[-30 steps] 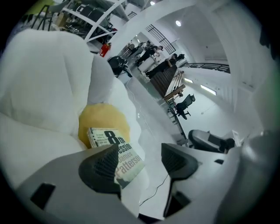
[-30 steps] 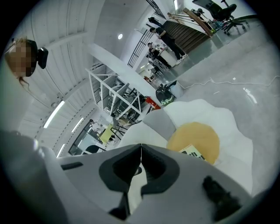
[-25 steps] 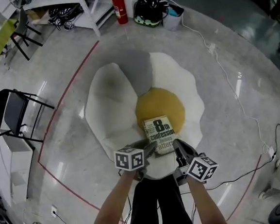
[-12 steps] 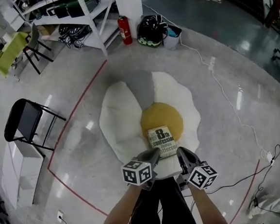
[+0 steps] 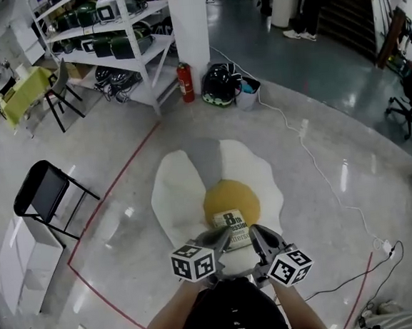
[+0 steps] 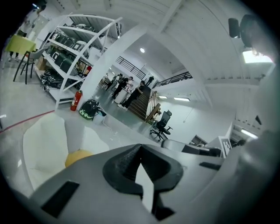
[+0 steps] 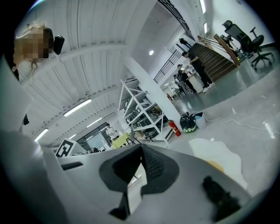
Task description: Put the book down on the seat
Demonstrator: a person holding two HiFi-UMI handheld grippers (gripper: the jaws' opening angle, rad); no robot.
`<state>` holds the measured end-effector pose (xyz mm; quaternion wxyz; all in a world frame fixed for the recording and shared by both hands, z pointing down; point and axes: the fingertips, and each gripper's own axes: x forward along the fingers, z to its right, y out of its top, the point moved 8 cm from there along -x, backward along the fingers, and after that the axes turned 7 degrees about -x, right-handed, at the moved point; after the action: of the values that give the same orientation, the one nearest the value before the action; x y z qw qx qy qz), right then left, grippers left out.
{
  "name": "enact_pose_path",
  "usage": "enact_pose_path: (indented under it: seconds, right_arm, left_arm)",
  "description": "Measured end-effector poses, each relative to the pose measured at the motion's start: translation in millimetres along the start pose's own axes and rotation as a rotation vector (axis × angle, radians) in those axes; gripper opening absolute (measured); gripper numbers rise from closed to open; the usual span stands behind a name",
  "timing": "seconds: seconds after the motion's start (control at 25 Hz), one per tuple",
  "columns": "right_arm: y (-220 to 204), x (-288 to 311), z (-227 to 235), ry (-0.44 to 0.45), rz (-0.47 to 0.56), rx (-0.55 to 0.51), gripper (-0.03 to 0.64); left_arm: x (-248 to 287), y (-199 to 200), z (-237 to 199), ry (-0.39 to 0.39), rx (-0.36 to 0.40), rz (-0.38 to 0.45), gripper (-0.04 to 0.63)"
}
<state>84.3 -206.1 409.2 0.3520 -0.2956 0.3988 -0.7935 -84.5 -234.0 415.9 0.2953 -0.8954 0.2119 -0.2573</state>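
The book, pale with bold black title print, lies flat on the yellow centre of the fried-egg-shaped white seat. My left gripper hovers at the book's near left corner, jaws shut with nothing between them. My right gripper hangs just right of the book's near edge, also shut and empty. In the left gripper view the closed tips of the left gripper point up over the seat. The right gripper view shows the right gripper the same way, with the seat at lower right.
A black folding chair stands on the left, beside a red floor line. White shelving, a pillar, a fire extinguisher and a black bag stand behind the seat. A white cable runs along the floor on the right.
The head view has lifted and pulled back, so the seat looks smaller. Both grippers have drawn back from the book toward the body. The book stays on the yellow centre.
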Motion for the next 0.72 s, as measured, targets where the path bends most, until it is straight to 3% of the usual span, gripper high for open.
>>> enact_pose_path:
  seconds: [0.24,0.44,0.72]
  right_arm:
    - [10.0,-26.6,-17.3,-0.006,0.012,-0.021,0.011]
    - [18.1,-36.9,-21.4,-0.013,0.03,-0.077,0.011]
    - [21.1,-34.0,-28.8,0.016,0.034,-0.101,0.011]
  left_arm:
    - [-14.9,4.7,31.7,-0.042,0.035,0.025,0.011]
    - [-19.3,1.4,46.7,-0.028,0.108,0.037,0.011]
    - [-19.6,0.5,50.3,-0.026,0.121,0.038,0.011]
